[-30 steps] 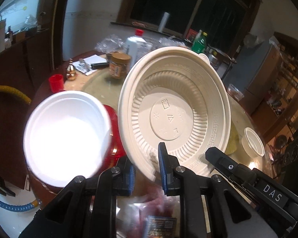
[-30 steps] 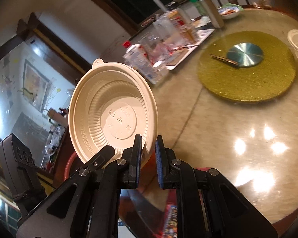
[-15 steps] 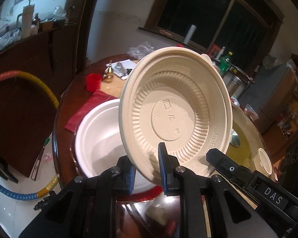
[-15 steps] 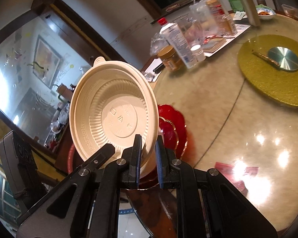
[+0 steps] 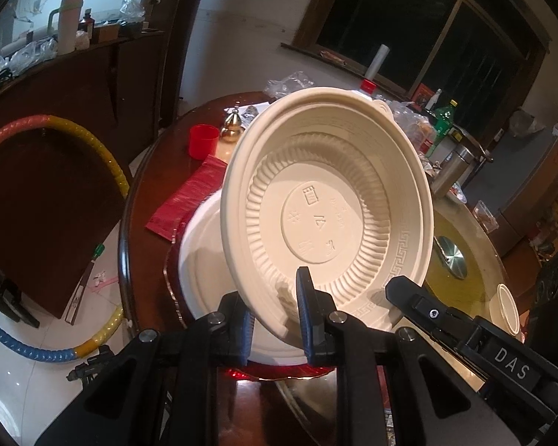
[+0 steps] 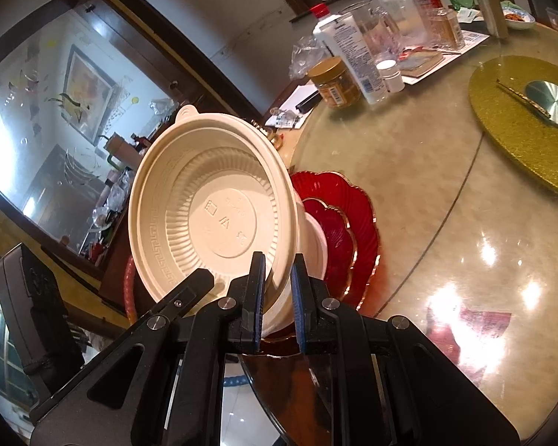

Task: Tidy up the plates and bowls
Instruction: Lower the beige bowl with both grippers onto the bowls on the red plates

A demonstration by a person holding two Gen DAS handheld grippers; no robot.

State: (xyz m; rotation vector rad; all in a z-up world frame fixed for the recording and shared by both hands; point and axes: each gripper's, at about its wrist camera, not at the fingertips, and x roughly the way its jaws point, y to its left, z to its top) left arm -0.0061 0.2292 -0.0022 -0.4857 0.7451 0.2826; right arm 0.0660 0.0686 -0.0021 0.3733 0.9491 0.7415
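The cream bowl (image 5: 327,219) hangs tilted on edge in the air, its open side toward both cameras, over a white bowl (image 5: 204,271) that sits on red plates (image 6: 338,234) near the table (image 6: 446,223) edge. The left gripper (image 5: 273,317) pinches the cream bowl's lower rim, and the right gripper (image 6: 277,299) pinches the rim too, just beside it.

The step in hand looks like nesting the cream bowl into the white one. To do it well, both grips should level the bowl together, centre it over the white bowl, lower it until it seats, and only then let go, since the rim is thin and one-sided release could flip it.
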